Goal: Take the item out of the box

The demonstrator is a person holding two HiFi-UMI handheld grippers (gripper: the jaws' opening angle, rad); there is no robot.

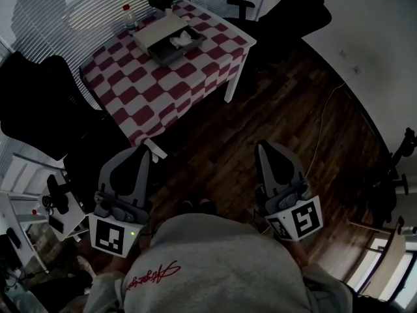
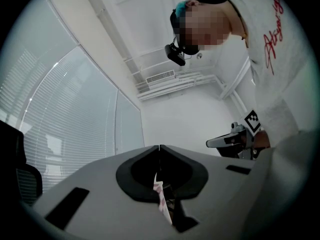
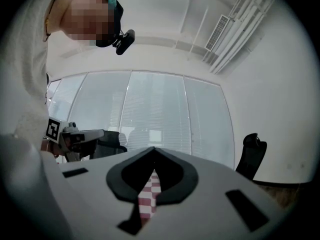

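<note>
An open grey box [image 1: 171, 39] with its pale lid [image 1: 154, 30] laid beside it stands on the far end of a table under a red-and-white checked cloth [image 1: 163, 87]. White items [image 1: 183, 40] lie inside the box. My left gripper [image 1: 144, 150] and right gripper [image 1: 260, 145] are held low against the person's body, over the wooden floor and well short of the table. Both point toward the table. In the left gripper view the jaws [image 2: 160, 147] meet in a line with nothing between them. The right gripper view shows its jaws [image 3: 152, 148] closed and empty too.
A bottle [image 1: 129, 17] and a small plant [image 1: 159, 0] stand behind the box. Black office chairs sit at the table's right [image 1: 293, 12] and left [image 1: 39, 103]. A white shelf unit [image 1: 26, 201] is at the lower left. A cable [image 1: 319, 135] crosses the floor.
</note>
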